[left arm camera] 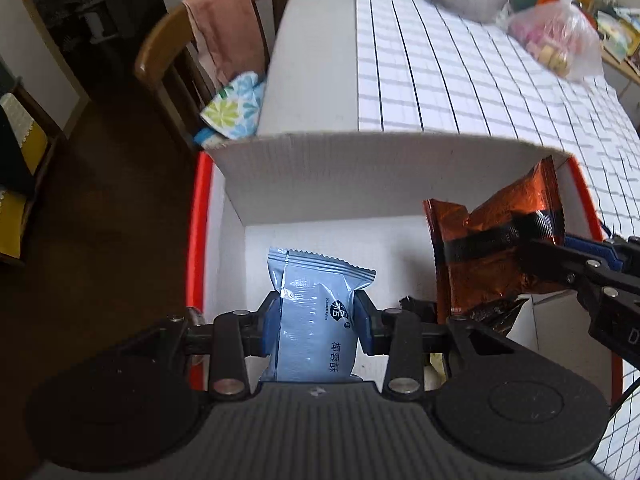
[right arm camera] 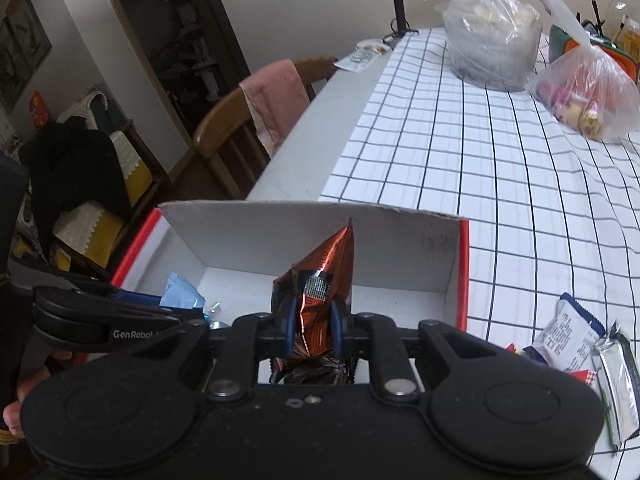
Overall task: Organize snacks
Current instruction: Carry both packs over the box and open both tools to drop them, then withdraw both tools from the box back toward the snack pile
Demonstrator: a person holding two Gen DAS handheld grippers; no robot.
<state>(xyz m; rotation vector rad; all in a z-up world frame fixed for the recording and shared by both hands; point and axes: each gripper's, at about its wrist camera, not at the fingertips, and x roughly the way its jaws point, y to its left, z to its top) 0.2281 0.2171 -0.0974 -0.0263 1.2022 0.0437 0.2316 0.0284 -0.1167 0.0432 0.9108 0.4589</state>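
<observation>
Blue packet [left arm camera: 316, 316] between fingers [left arm camera: 269, 326]

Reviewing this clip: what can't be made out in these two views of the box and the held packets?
- Box floor near the camera: both views, hidden by the gripper bodies.
- Lower end of the blue packet: left wrist view, behind the left gripper.
- Orange packet print: crumpled between the right gripper fingers, unreadable.
- Loose packets on the table: right wrist view, partly cut off.
</observation>
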